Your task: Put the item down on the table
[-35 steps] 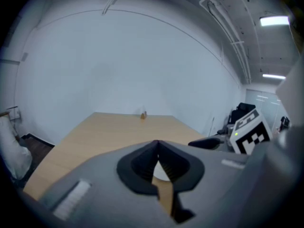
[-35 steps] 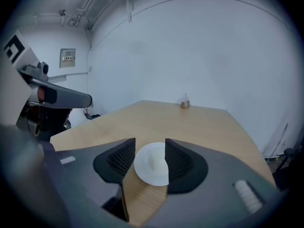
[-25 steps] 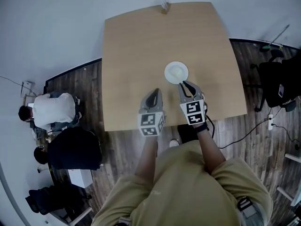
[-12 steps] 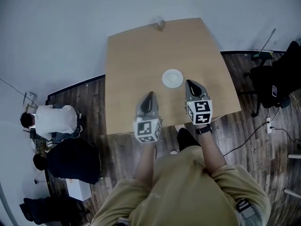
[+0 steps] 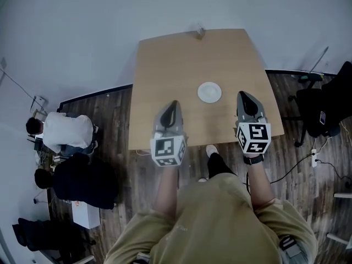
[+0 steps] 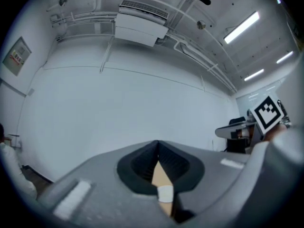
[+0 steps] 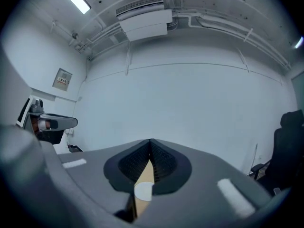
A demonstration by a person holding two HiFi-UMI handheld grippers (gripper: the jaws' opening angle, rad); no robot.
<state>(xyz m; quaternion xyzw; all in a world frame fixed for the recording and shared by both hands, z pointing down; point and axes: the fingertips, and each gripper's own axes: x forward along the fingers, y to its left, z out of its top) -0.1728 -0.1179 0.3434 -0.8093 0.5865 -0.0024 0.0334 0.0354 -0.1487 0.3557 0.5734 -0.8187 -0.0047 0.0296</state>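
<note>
A small object (image 5: 198,33) stands at the far edge of the bench (image 5: 165,87). Off the left edge sit a person in white (image 5: 65,132) and a person in black (image 5: 82,180). Off the right edge are a black chair (image 5: 330,106) and a power strip (image 5: 315,157).

1. A light wooden desk (image 5: 165,65) stands with its far edge at a plain, pale wall (image 5: 82,26).
2. The floor (image 5: 308,180) is dark wood planks, with a black skirting line along the foot of the wall.
3. A black office chair (image 5: 333,106) stands right of the desk, and a white power strip (image 5: 315,159) with a black cable lies on the floor nearby.
4. Overhead hangs an air-conditioning unit (image 6: 140,26), with lit strip lights (image 6: 242,26) on the ceiling.
5. A small framed notice (image 6: 14,56) hangs on the wall.
</note>
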